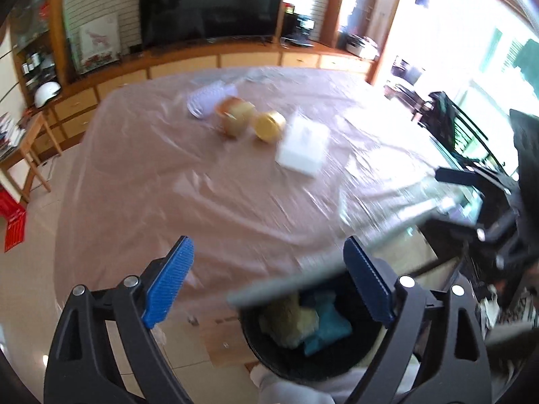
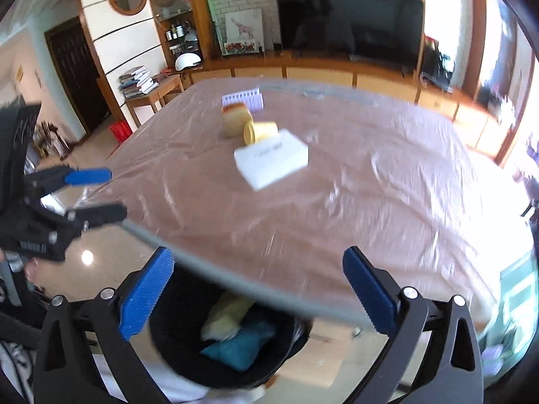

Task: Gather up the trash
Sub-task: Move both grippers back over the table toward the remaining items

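Note:
A black trash bin (image 1: 296, 357) stands on the floor below the table's near edge, holding a yellow wad (image 1: 289, 316) and a teal wad (image 1: 328, 326); it also shows in the right wrist view (image 2: 235, 363). On the table lie a white box (image 1: 303, 144) (image 2: 273, 158), a yellow cup on its side (image 1: 267, 126) (image 2: 259, 131), a tan cup (image 1: 234, 114) (image 2: 235, 118) and a white ridged tray (image 1: 205, 99) (image 2: 242, 99). My left gripper (image 1: 269, 286) (image 2: 97, 195) is open and empty above the bin. My right gripper (image 2: 259, 293) (image 1: 448, 185) is open and empty.
The table (image 1: 202, 185) has a pink cloth under clear plastic and a grey rim. A TV (image 1: 212, 3) and low wooden cabinets line the far wall. A side table with books (image 2: 148, 84) and a red crate (image 1: 13, 225) stand at left. A black chair (image 1: 451, 124) stands at right.

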`<state>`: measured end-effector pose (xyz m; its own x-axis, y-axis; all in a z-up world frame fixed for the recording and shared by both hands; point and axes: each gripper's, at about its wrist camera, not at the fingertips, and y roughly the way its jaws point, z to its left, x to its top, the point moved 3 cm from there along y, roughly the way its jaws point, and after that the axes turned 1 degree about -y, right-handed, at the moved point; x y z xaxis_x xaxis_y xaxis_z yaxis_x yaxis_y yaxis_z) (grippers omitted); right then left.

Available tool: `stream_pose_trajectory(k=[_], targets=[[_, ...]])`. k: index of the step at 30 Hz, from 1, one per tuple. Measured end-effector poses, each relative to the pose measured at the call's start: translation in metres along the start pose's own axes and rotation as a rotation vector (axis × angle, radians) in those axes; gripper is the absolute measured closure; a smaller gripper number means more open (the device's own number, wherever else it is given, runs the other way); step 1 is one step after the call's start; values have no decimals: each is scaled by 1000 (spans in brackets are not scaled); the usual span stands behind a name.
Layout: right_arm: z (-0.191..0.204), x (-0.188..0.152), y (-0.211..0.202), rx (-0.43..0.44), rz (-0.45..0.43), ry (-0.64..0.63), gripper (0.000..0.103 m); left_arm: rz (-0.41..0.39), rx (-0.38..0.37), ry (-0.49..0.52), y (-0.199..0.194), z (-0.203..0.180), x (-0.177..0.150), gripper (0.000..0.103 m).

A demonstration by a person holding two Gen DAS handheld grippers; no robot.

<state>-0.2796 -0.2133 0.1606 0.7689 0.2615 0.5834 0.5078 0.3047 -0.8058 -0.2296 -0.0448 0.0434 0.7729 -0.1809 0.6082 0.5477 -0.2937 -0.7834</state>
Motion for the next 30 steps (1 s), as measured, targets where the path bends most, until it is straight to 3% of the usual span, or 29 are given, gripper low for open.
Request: stream_pose_trajectory(k=[6,11,22,30], targets=[[-3,36,34,39,22,-60,4,-18,75,33,28,15,49,12],[-6,59,61,57,48,-88,4,5,87,66,56,26,77,12],[-17,76,108,73,122,-130,4,46,75,132,104,31,100,12],[-24,81,127,111,138,-138,4,89,33,164,129,40,105,30]])
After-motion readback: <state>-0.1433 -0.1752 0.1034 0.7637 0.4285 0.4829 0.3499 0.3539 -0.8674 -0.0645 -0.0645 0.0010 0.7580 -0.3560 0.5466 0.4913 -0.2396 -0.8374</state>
